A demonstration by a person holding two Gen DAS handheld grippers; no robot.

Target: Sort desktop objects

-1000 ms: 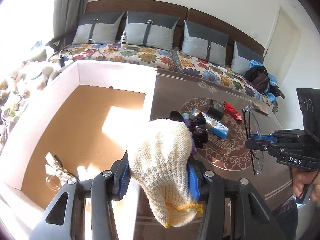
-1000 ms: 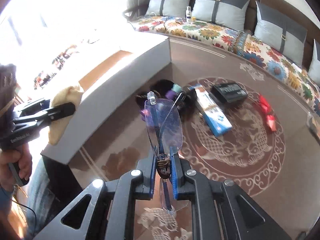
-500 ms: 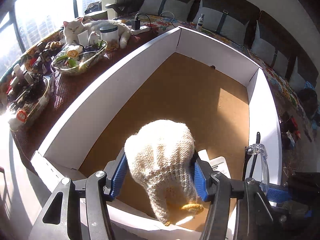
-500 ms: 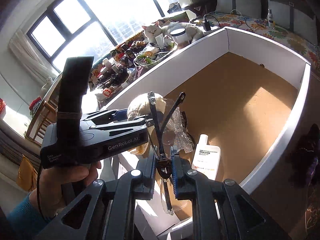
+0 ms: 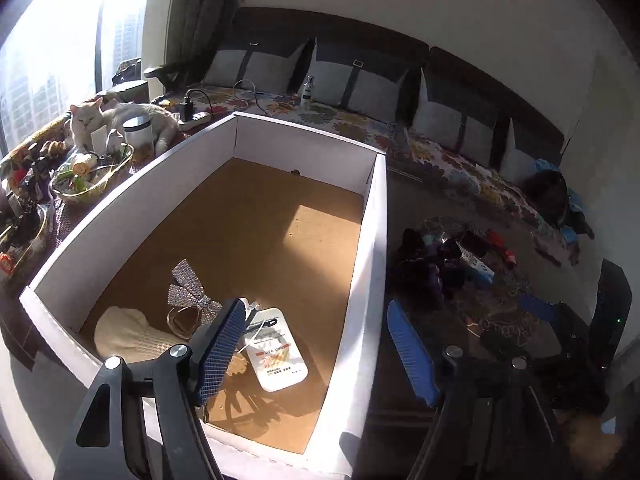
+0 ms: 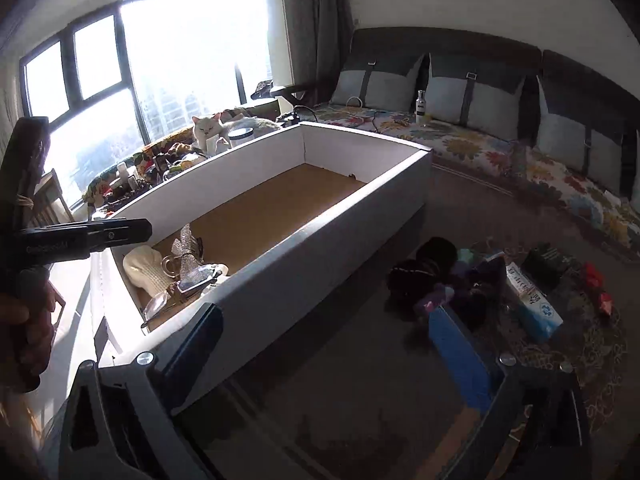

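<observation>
A big white cardboard box point(image 5: 376, 240) with a brown floor stands on the dark table. In its near corner lie a cream knitted item point(image 5: 128, 338), a sparkly silver bow point(image 5: 188, 290), a white flat bottle point(image 5: 276, 354) and the glasses point(image 6: 160, 304). My left gripper point(image 5: 316, 354) is open and empty above the box's near right wall. My right gripper point(image 6: 332, 354) is open and empty over the table beside the box. A pile of small objects point(image 6: 472, 280) lies on the table to the right, with a blue-white carton point(image 6: 534, 304) and a black box point(image 6: 548, 260).
A white cat point(image 5: 116, 118) lies by the window behind glass bowls point(image 5: 92, 176) of trinkets, left of the box. A sofa bench with grey cushions point(image 5: 360, 84) and a small bottle point(image 5: 306, 92) runs behind the table. The right gripper's body point(image 5: 600, 320) shows at the right.
My left gripper has let go of the cream knitted item and my right gripper has let go of the glasses; both now lie in the box. Both grippers have opened and drawn back.
</observation>
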